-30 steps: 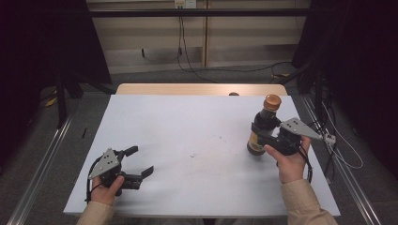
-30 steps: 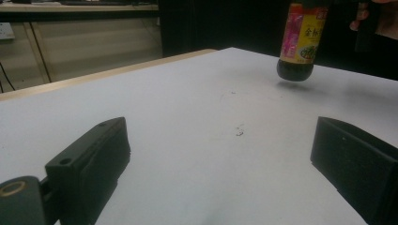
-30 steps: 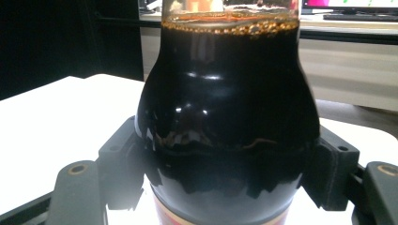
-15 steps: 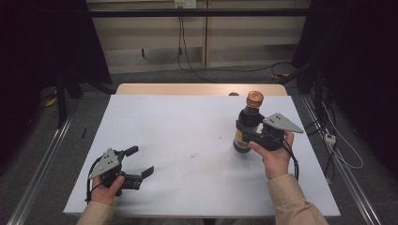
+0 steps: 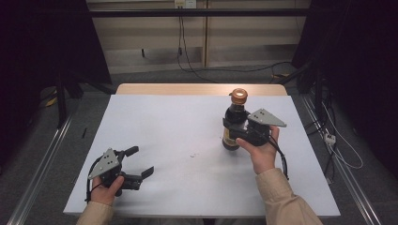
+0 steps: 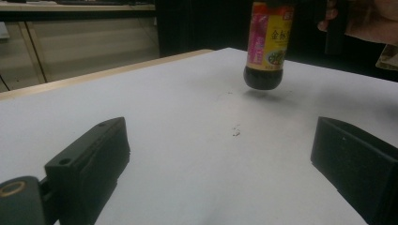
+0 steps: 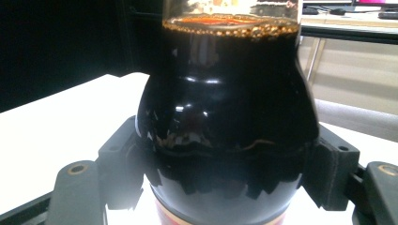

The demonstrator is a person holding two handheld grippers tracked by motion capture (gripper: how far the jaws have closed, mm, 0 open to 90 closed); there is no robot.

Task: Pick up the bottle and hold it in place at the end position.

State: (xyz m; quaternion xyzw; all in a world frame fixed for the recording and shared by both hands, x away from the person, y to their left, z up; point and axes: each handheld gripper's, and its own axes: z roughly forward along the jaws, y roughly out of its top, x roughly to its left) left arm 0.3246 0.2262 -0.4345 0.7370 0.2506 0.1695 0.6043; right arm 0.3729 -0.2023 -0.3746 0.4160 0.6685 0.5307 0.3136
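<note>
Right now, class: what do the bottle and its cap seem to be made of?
Bottle: clear, glossy plastic or glass, undecidable by look; highlights gleam on it and dark liquid shows through. Cap: probably plastic, smooth orange-brown ring, seen small.

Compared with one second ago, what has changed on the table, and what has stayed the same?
The right gripper, shut on the dark sauce bottle throughout, has carried it leftward from near the table's right edge toward the middle; in the left gripper view its base hangs clear of the surface. The left gripper stayed open at the near left, unmoved.
</note>
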